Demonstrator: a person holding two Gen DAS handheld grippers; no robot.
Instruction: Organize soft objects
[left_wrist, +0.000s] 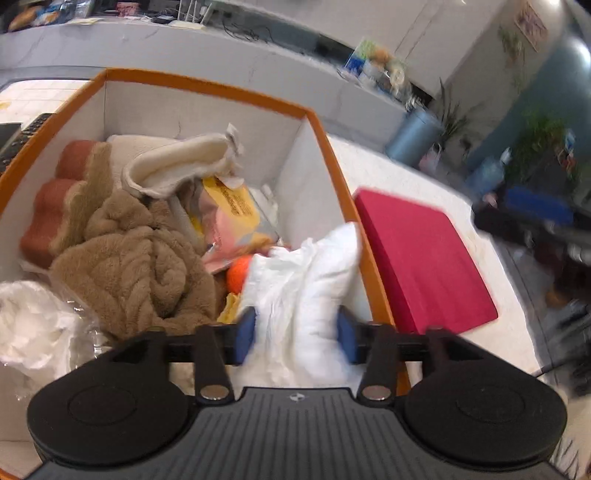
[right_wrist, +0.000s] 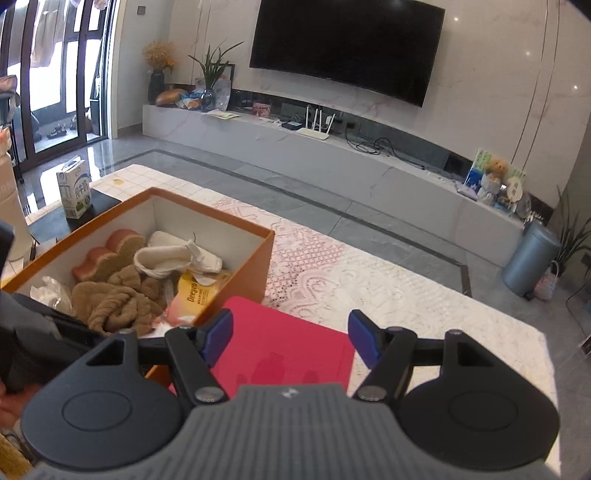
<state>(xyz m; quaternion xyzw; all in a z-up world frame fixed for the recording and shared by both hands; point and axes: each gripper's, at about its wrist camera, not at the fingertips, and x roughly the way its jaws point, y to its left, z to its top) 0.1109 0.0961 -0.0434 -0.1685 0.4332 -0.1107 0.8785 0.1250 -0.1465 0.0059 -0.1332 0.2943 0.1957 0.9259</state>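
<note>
My left gripper is shut on a white soft cloth bundle and holds it over the near right corner of the orange box. The box holds a brown knitted cloth, a cream slipper, rust-coloured sponges, a yellow packet, an orange ball and a white plastic-wrapped wad. My right gripper is open and empty above the red mat, right of the orange box.
The red mat lies right of the box on a white lace tablecloth. A milk carton stands behind the box at the left. A TV bench and a blue bin are across the floor.
</note>
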